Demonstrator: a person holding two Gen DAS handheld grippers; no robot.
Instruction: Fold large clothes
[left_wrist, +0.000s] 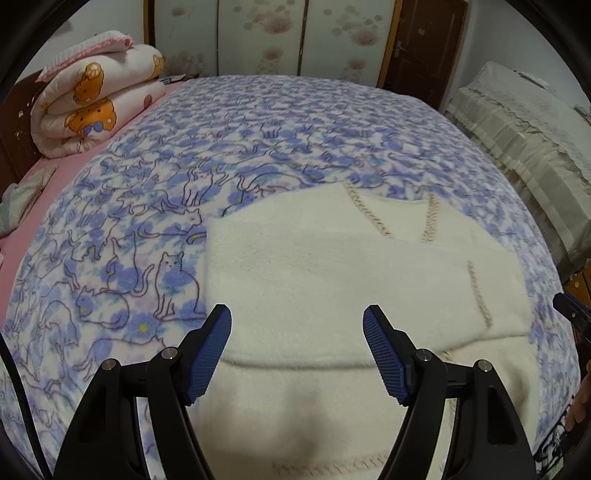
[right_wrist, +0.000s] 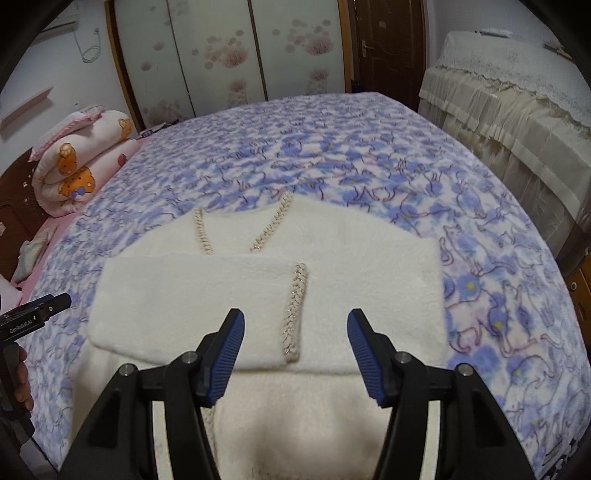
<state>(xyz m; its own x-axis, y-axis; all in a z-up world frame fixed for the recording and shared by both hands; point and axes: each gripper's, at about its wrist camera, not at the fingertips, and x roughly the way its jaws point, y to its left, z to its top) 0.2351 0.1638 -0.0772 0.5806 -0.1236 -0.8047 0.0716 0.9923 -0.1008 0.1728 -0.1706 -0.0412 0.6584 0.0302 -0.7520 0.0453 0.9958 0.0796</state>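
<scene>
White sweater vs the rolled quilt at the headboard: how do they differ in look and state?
The white sweater is plain cream with chain-like trim; the rolled quilt is pink-white with orange bear prints. The sweater lies flat, sleeves folded across its body, in the near middle of the cat-print blanket; the quilt is a thick bundle off the blanket at the far left. Both open grippers, left and right, hover over the sweater; none near the quilt. Both are soft textiles on one bed.
</scene>
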